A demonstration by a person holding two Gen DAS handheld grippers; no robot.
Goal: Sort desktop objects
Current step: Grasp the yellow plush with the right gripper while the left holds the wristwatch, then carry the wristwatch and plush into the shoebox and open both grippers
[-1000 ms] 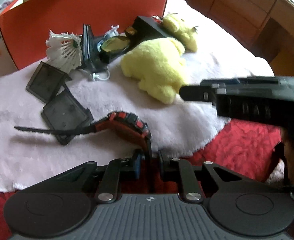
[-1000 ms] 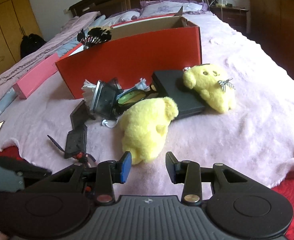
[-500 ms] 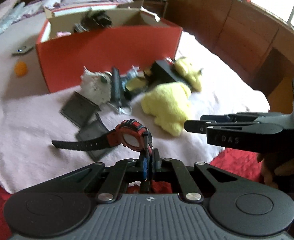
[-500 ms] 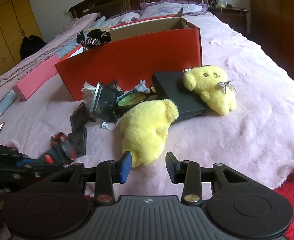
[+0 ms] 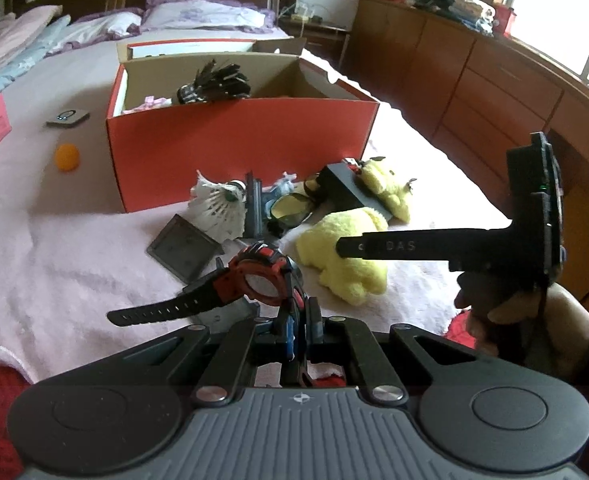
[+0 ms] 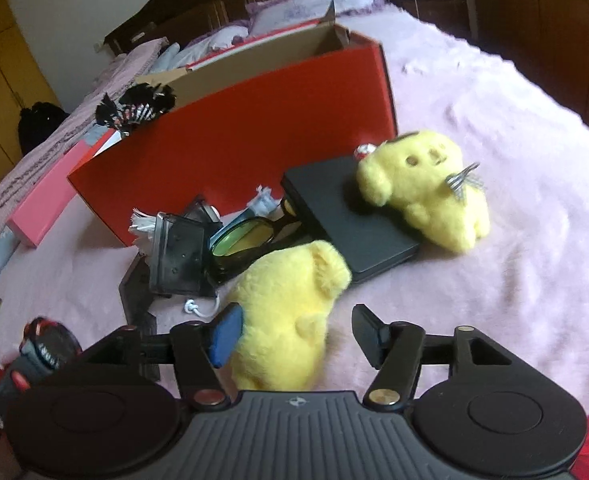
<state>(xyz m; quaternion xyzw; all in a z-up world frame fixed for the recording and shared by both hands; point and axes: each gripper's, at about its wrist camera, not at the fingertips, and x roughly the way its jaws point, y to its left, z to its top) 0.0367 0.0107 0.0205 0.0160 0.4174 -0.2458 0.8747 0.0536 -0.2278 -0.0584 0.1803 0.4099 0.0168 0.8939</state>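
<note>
Watch lifted, plush toy lined up

Wristwatch [image 5: 260, 280] is clenched by its strap in left claw [image 5: 297, 322]; right claw [image 6: 294, 334], jaws just widened, straddles nearer yellow plush toy [image 6: 290, 312] ungripped. Likely next: closing on it, then red box [image 5: 238, 152].

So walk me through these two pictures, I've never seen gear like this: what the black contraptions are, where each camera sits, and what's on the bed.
There is no robot here: a person holds a hand-held gripper in each hand, with a fisheye camera on each looking along its two fingers. In the left camera's picture, the left gripper is shut on the strap of a red and black watch, lifted off the pink blanket. The right camera shows the right gripper, whose jaws have just been opening around a yellow plush toy without pressing on it. Behind lie a second plush on a black case, glasses, a white shuttlecock and a red box.
</note>
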